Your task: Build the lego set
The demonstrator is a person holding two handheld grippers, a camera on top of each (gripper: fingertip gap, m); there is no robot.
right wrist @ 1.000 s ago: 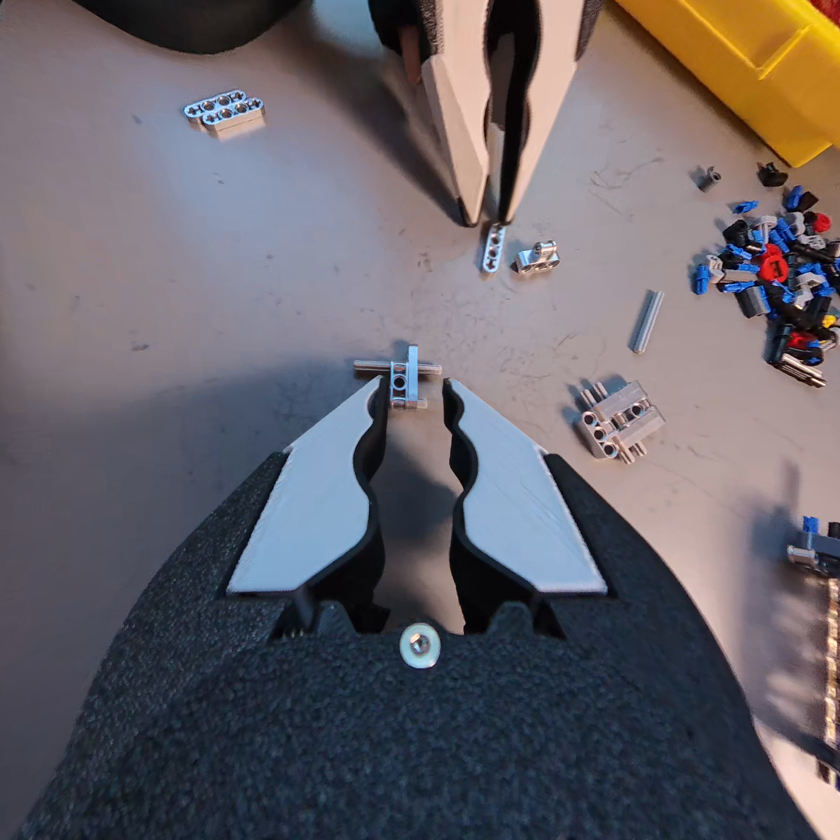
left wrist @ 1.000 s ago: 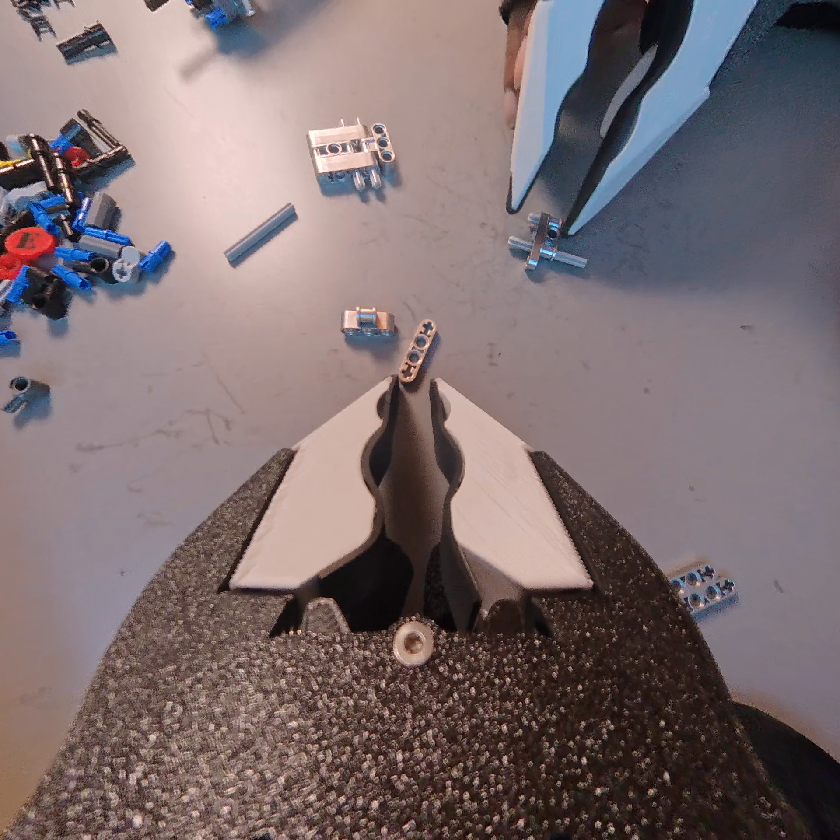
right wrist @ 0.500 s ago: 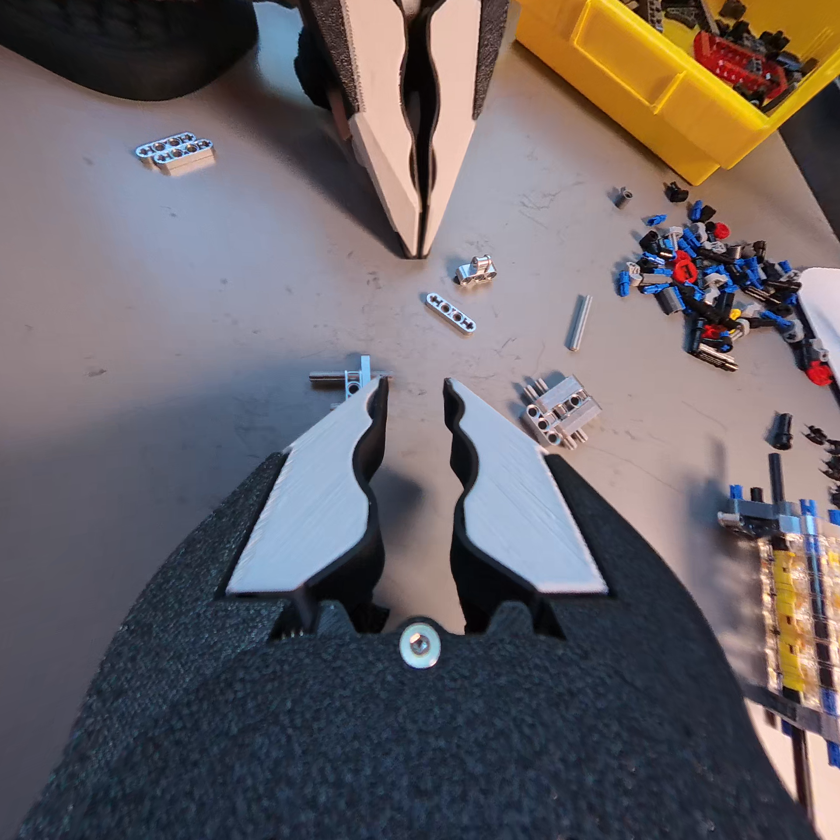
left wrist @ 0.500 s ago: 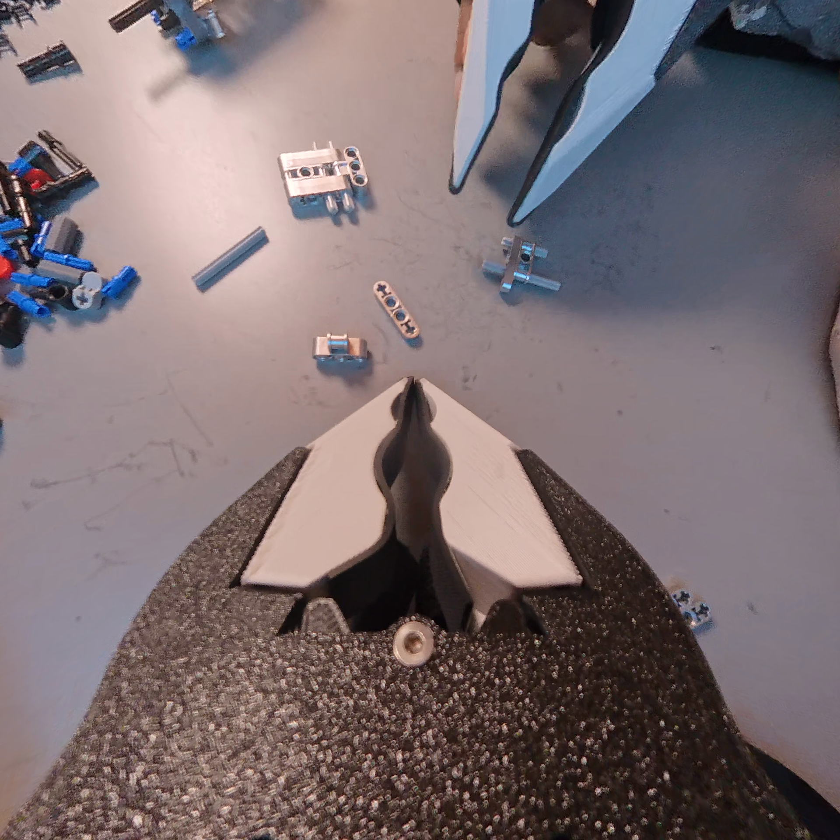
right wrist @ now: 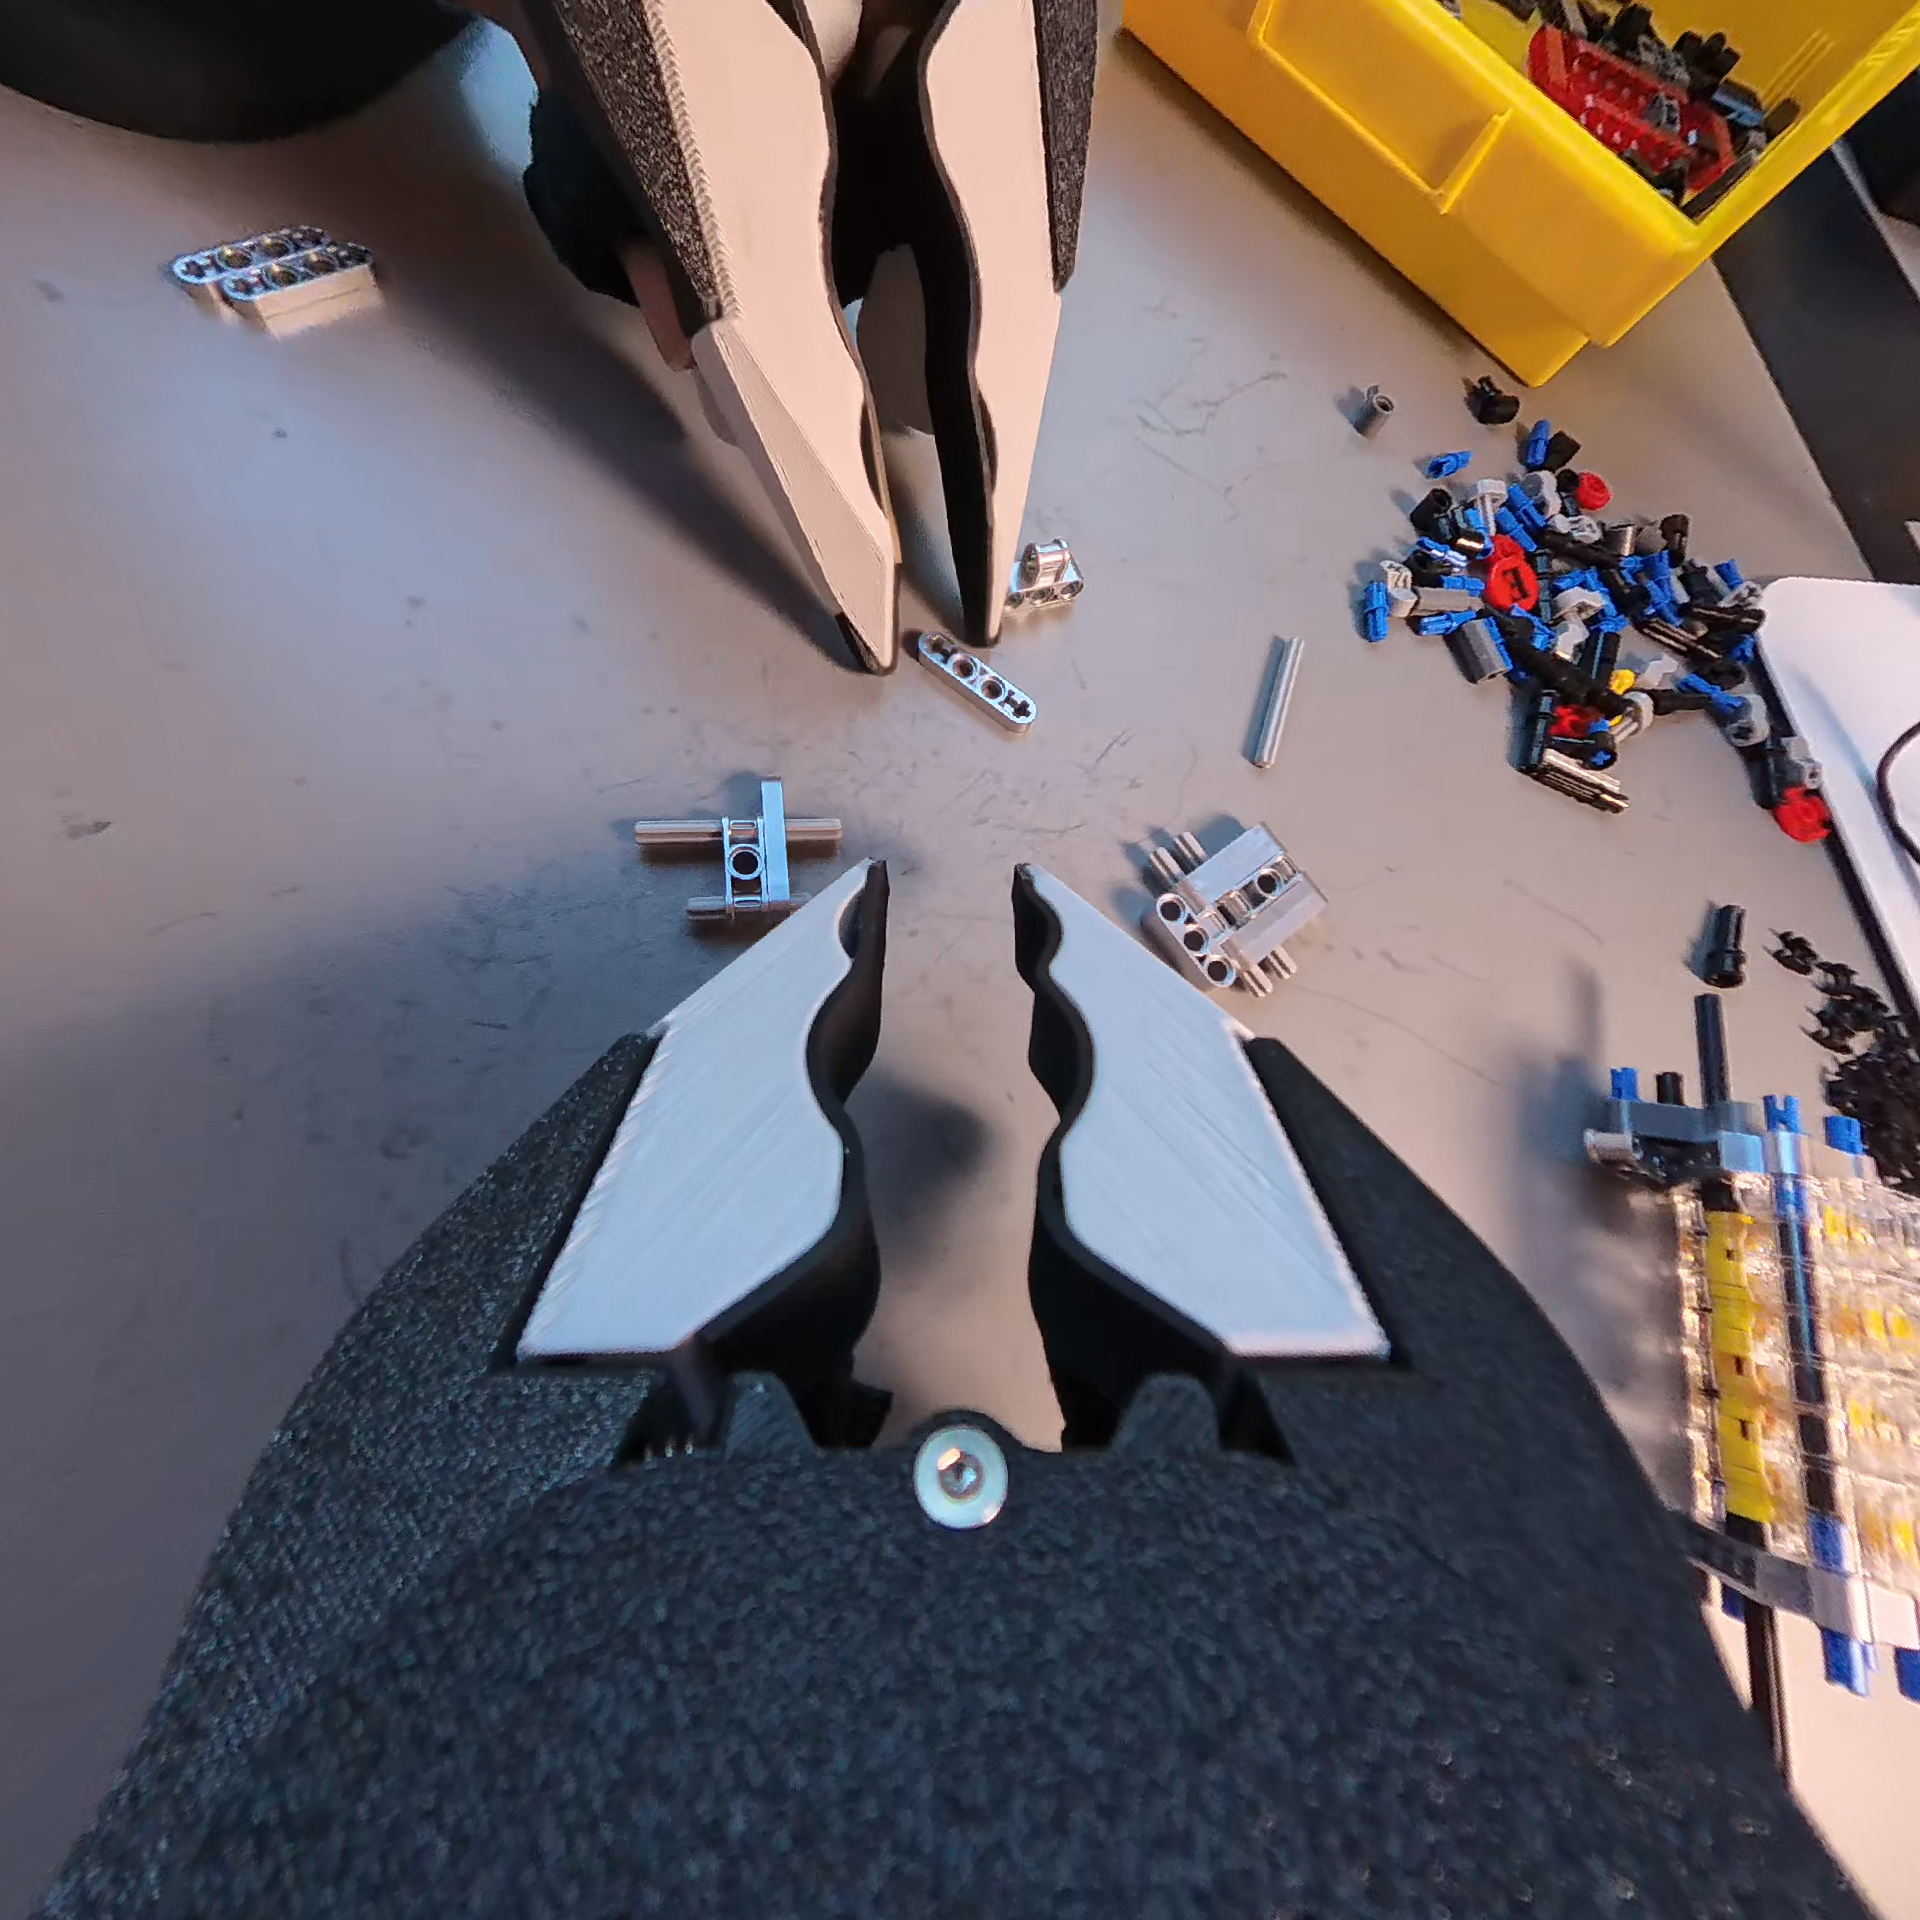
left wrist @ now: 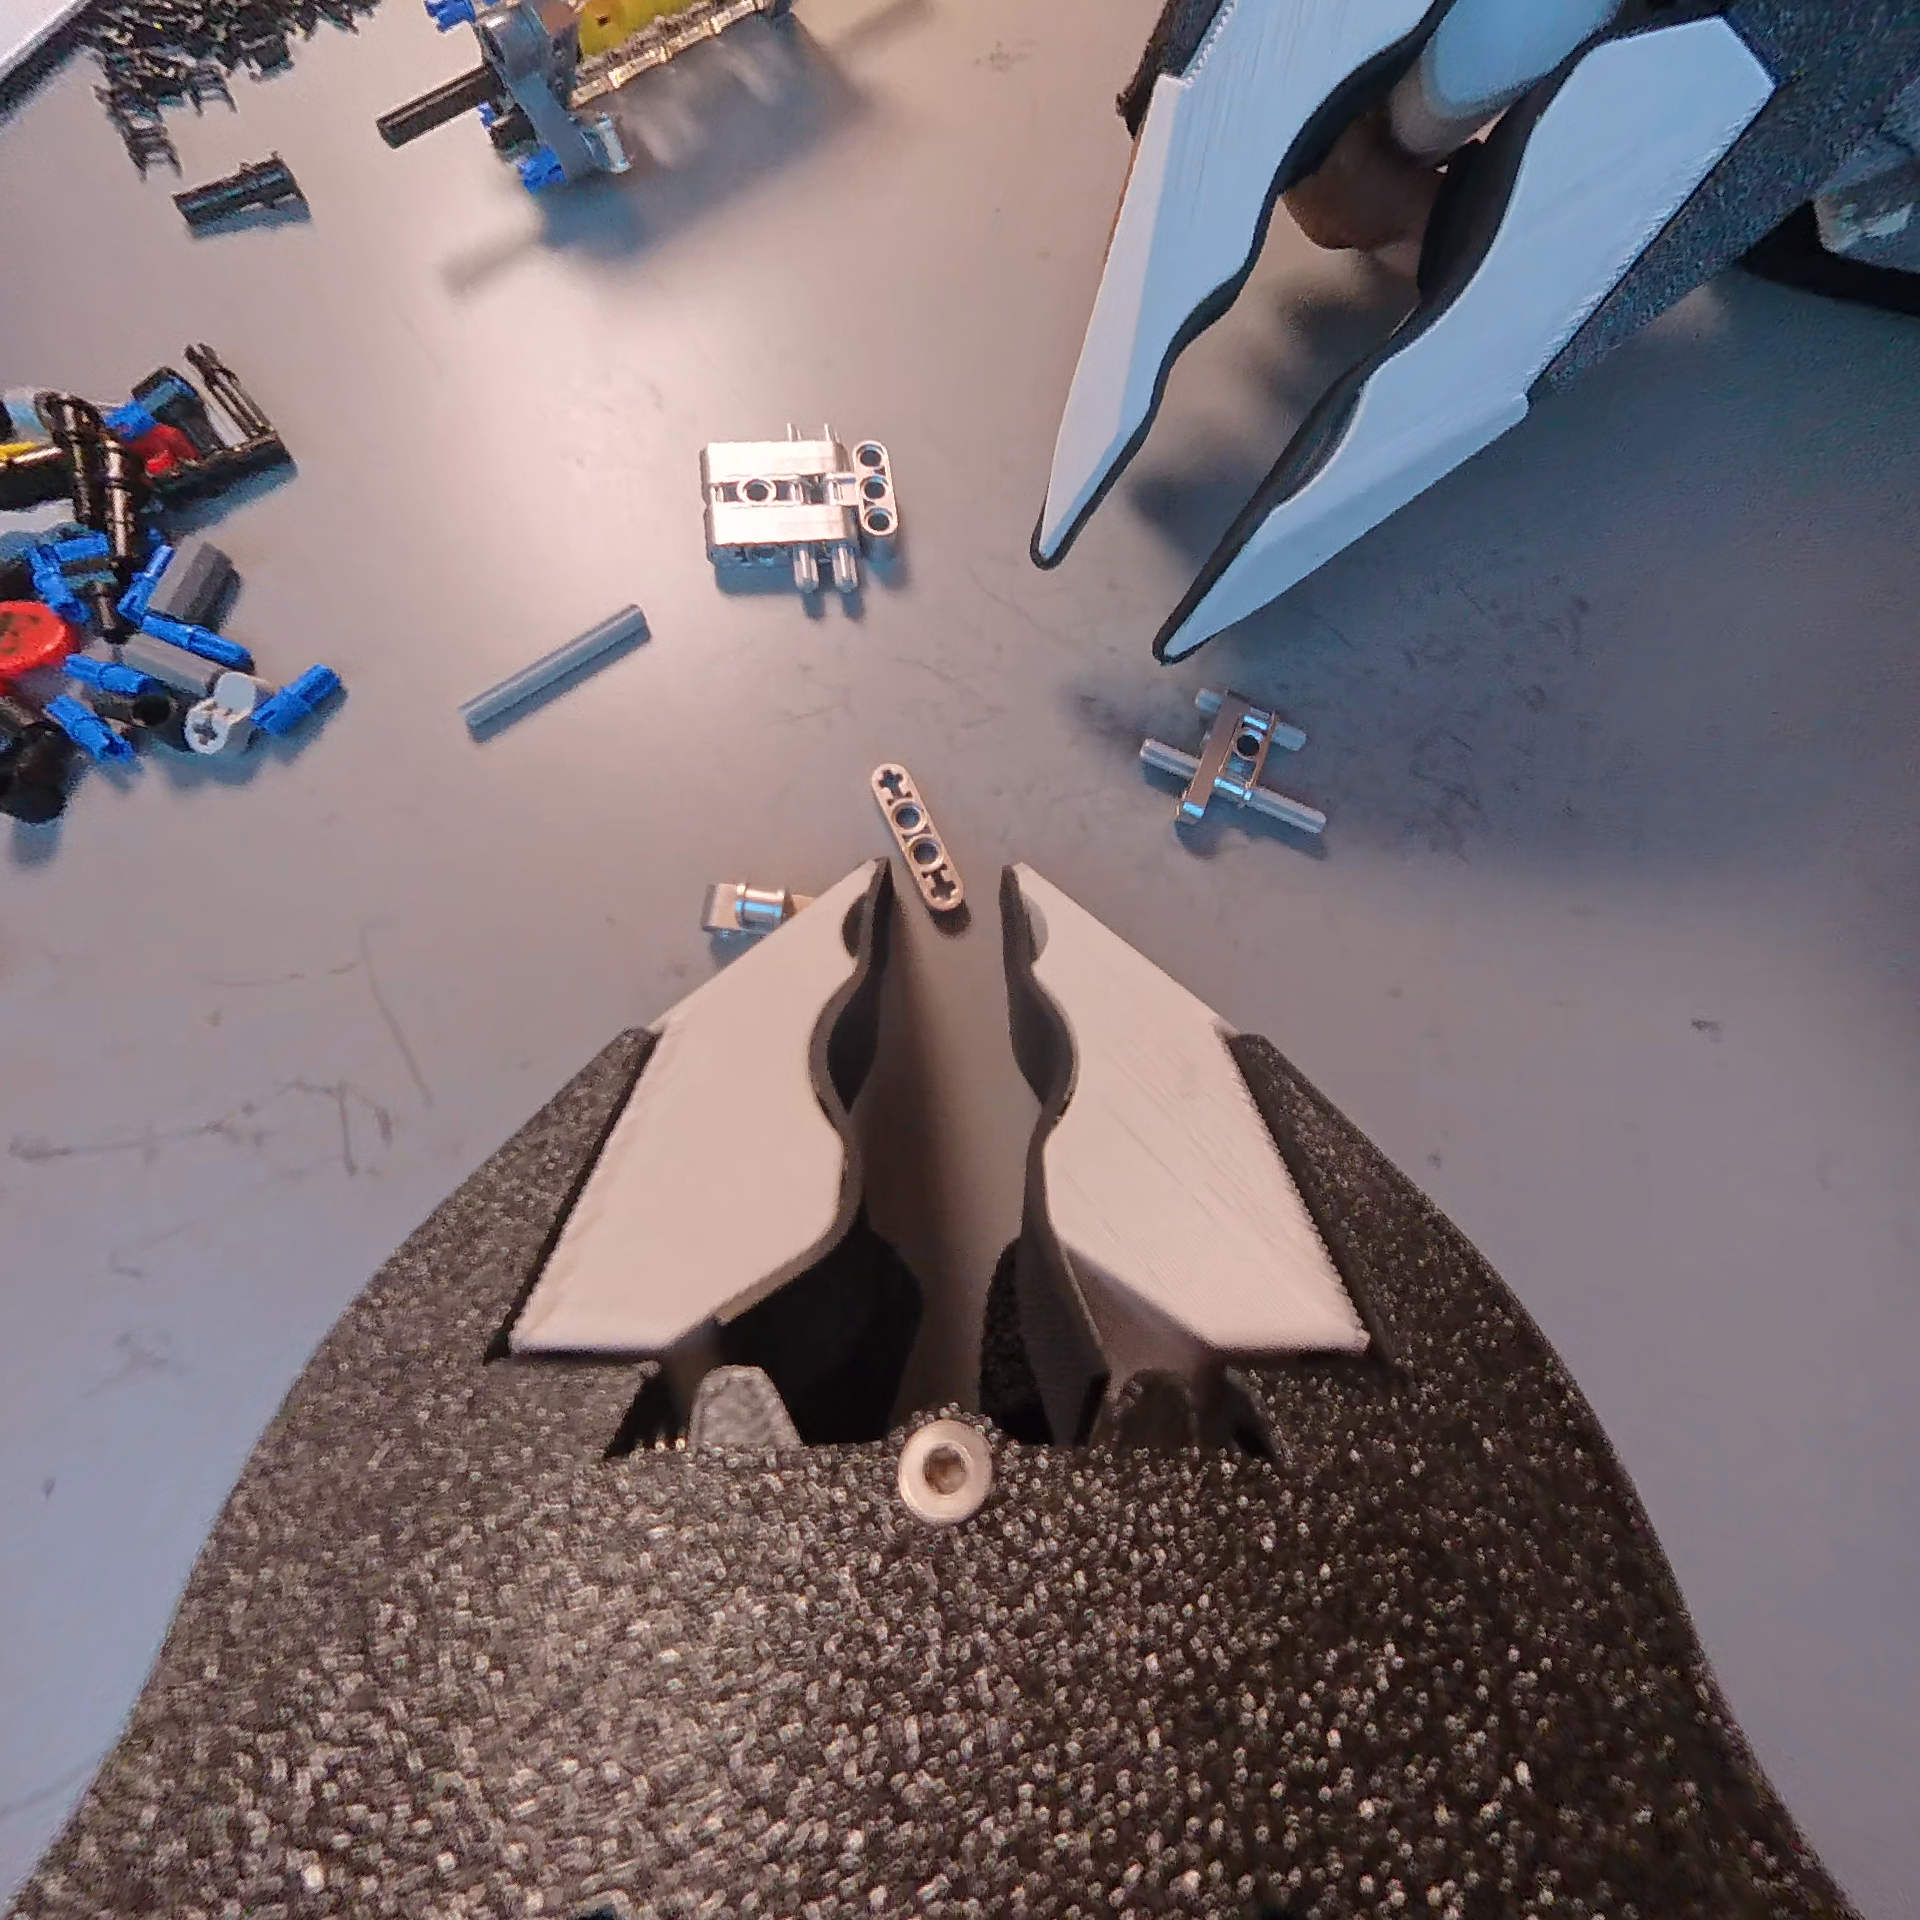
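Note:
My left gripper [left wrist: 945, 883] is open, its tips low over the grey table. A thin grey four-hole beam [left wrist: 917, 836] lies flat with its near end between the tips; the right wrist view shows the beam [right wrist: 977, 681] under the left gripper [right wrist: 928, 639]. A small grey connector [left wrist: 750, 906] lies beside the left finger. My right gripper [right wrist: 951, 873] is open and empty above the table. A grey cross-axle piece [right wrist: 743, 857] lies just left of its left finger and a grey block assembly [right wrist: 1236, 914] just right. The left wrist view shows the right gripper [left wrist: 1101, 603] too.
A pile of small blue, black and red parts [right wrist: 1579, 623] and a grey axle [right wrist: 1276, 701] lie to the right. A yellow bin [right wrist: 1455, 156] stands at the back right. A yellow and clear build [right wrist: 1787, 1351] lies near right. A double grey beam [right wrist: 275, 270] lies far left. One gripper's finger ends stand about 6 centimeters off the other's. The grey axle [right wrist: 1276, 701] is about 8 centimeters from my left fingertips. Seen from the left wrist view [left wrist: 557, 666] as well.
My left gripper held the thin beam a second ago, dropped it on the table, and has now opened around its near end. My right gripper has drawn back from the cross-axle piece.

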